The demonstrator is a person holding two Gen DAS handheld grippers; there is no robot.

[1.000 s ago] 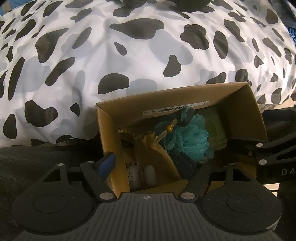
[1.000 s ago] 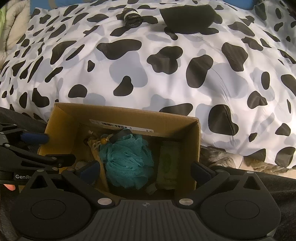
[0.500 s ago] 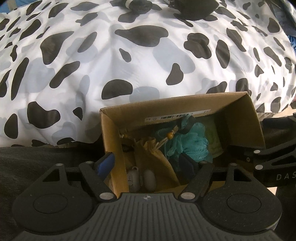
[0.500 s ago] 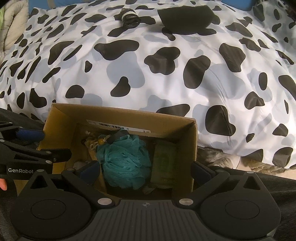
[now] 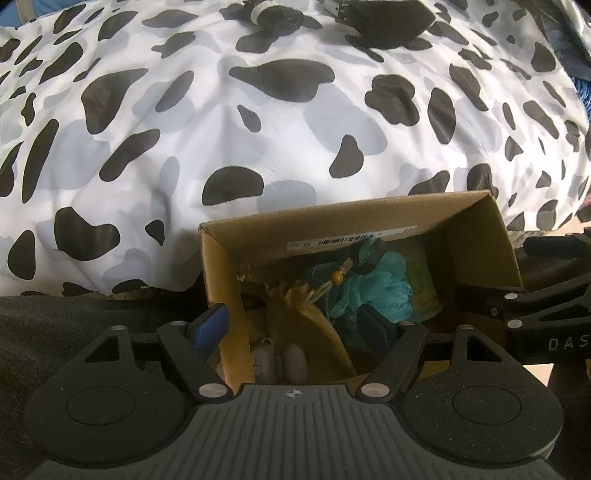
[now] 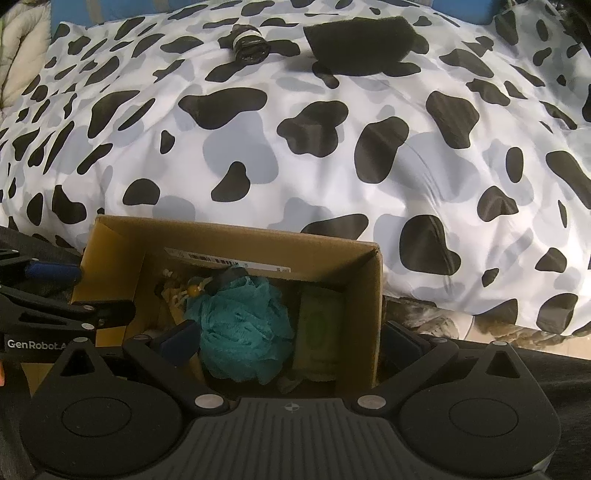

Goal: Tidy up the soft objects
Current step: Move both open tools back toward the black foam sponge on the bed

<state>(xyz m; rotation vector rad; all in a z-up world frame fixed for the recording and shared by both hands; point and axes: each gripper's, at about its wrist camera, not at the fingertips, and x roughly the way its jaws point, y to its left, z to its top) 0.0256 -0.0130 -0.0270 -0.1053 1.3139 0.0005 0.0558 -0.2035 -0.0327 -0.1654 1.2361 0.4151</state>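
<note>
An open cardboard box (image 5: 332,229) (image 6: 236,240) rests on dark fabric in front of a cow-print duvet. Inside lie a teal mesh bath puff (image 5: 373,288) (image 6: 243,325), a green pack (image 6: 319,328), a mustard drawstring pouch (image 5: 299,325) and a small white item (image 5: 280,358). My left gripper (image 5: 291,325) is open and straddles the box's left wall, one finger outside and one inside. My right gripper (image 6: 288,341) is open too, straddling the right wall, with the puff between its fingers but not pressed. A black roll with a white band (image 6: 249,46) and a flat black pad (image 6: 358,33) lie far up the duvet.
The cow-print duvet (image 6: 332,147) bulges behind the box and fills most of both views. Dark fabric (image 5: 55,325) lies under and beside the box. A crumpled grey cloth (image 6: 424,317) shows at the duvet's lower edge, right of the box.
Both views have tipped up a touch, so the box sits slightly lower and more of the bed's far items show. The jaws keep the same width.
</note>
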